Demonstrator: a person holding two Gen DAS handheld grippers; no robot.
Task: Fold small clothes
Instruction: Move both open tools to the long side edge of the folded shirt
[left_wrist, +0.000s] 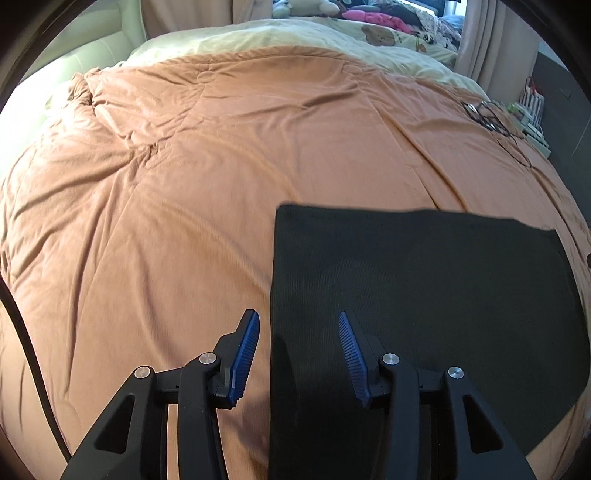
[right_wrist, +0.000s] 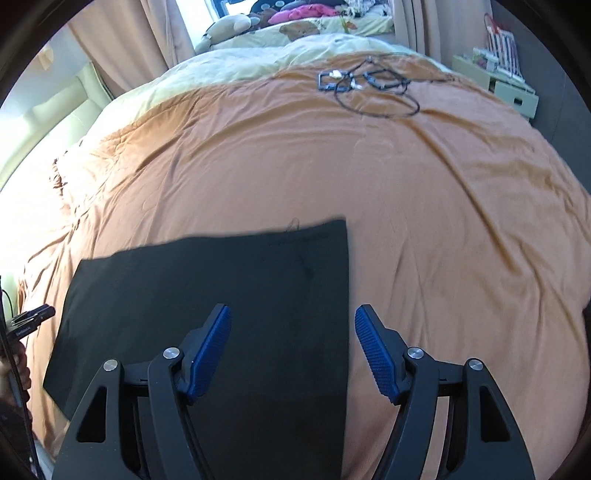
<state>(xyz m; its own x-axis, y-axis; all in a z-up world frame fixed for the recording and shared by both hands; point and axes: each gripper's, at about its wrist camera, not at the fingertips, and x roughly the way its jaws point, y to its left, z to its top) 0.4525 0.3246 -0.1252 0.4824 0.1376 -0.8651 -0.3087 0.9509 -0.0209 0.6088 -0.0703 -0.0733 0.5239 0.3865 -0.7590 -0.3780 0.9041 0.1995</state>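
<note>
The left tongs stand part open with nothing between the blue pads; they hang over the left edge of the black garment, one pad above the orange duvet and the other above the dark cloth, neither pressing on it. The right tongs gape wider, also empty, straddling the garment's right edge: the left pad over the black cloth, the right pad over bare duvet.

The garment lies flat on the bed as a neat dark rectangle, its edges straight and its far edge running across ahead of both tongs. From the left tongs it spreads ahead and off to the right; from the right tongs it spreads ahead and to the left.

Well beyond the right tongs, a tangle of black cables lies on the duvet. Farther off a pale yellow blanket covers the bed's far end, with pink clothes heaped behind it. At the left rim of the right-wrist view, fingers of the person's hand show beside a dark device
</note>
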